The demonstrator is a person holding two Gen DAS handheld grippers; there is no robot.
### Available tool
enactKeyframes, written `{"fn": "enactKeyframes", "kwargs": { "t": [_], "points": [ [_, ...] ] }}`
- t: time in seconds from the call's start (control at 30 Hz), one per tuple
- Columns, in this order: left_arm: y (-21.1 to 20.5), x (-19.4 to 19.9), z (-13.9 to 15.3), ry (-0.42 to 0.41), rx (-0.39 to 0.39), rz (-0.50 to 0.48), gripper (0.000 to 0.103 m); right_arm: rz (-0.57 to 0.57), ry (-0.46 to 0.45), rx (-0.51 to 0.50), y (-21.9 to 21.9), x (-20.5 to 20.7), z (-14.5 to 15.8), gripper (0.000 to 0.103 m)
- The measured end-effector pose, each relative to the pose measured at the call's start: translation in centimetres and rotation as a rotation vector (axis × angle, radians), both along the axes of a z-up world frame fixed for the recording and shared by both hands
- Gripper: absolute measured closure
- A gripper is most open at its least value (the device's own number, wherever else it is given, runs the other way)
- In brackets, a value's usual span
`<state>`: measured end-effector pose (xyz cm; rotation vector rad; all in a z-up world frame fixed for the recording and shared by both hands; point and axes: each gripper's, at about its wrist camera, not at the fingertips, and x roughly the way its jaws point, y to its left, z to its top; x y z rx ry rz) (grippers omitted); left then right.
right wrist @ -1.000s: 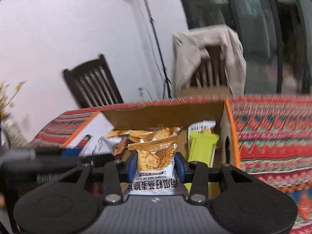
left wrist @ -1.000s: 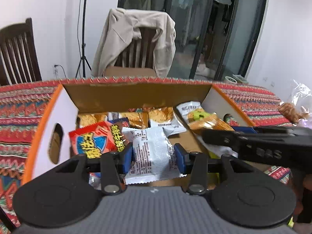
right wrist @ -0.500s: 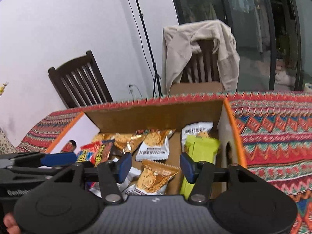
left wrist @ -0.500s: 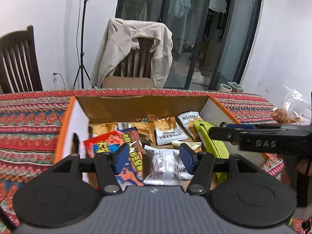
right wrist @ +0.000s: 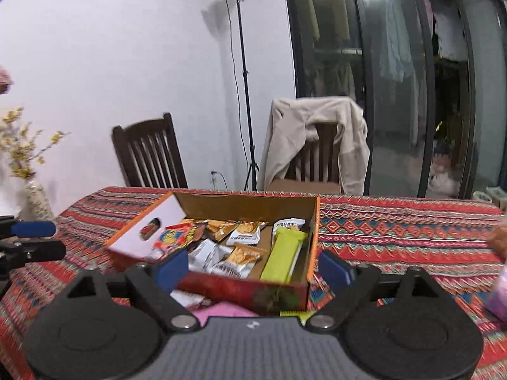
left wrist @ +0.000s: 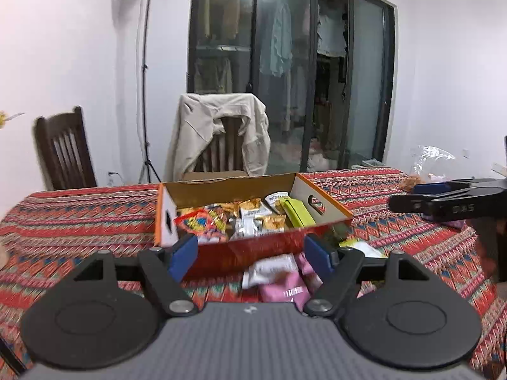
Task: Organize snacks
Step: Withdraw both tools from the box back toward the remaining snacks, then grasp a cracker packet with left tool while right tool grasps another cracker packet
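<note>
Both tongs, left tongs point(left wrist: 252, 253) and right tongs point(right wrist: 253, 269), have just been opening and hang spread, nothing between them. Loose snack packets point(left wrist: 275, 277) lie on the desk point(left wrist: 79, 215) before the box point(left wrist: 253, 250): light, crinkly, slippery, likely crushable, so pinch a sealed edge. Patterned cloth, chairs, dark glass doors beyond.

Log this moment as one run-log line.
left gripper: open, empty | right gripper: open, empty | jaws just opening | snack box: holds packets | pink packet: on tablecloth, outside box
</note>
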<state>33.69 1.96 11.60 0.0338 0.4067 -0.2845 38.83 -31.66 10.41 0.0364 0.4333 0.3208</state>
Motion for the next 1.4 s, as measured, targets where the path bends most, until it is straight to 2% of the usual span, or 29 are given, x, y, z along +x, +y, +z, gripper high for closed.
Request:
{"fn": "enactKeyframes", "kwargs": {
  "t": [0.2,0.3,0.4,0.5,0.67,0.93,1.27,1.3,1.37,1.4],
  "points": [
    [-0.2,-7.7,-1.8,-0.034,-0.031,0.11,0.011,-0.015,-0.064,-0.048,-0.8,-9.4,-0.8,0.01],
    [-0.9,-11.0,-3.7,-0.065,-0.031,0.168,0.003,-0.042,-0.08,-0.07,-1.1,-13.3,-2.3,0.0],
    [-1.6,-13.1,-5.7,-0.012,-0.026,0.185,0.002,-0.065,-0.074,-0.036,-1.6,-16.8,-4.3,0.0],
    [-2.1,-14.0,-7.4,0.034,0.036,0.196,0.002,-0.06,-0.03,0.005,-1.7,-19.1,-7.0,0.0],
    [-2.6,-14.5,-8.8,0.083,0.05,0.207,0.002,-0.054,0.054,-0.032,-0.3,-20.8,-10.8,0.0],
    [-4.3,-11.1,-10.0,0.15,0.006,0.173,0.002,-0.031,0.054,-0.05,0.7,-21.0,-11.2,0.0],
    [-5.9,-1.5,-10.7,0.213,-0.058,0.239,0.003,-0.057,0.093,-0.066,0.3,-18.7,-11.7,0.0],
    [-5.9,-0.5,-11.0,0.219,-0.058,0.241,0.005,-0.061,0.096,-0.067,0.2,-18.4,-11.8,0.0],
    [-5.9,0.9,-11.5,0.237,-0.046,0.24,0.016,-0.067,0.102,-0.072,0.1,-17.8,-11.9,0.0],
    [-5.8,1.6,-11.8,0.251,-0.038,0.236,0.026,-0.068,0.105,-0.076,0.2,-17.3,-11.9,0.0]
  ]
}}
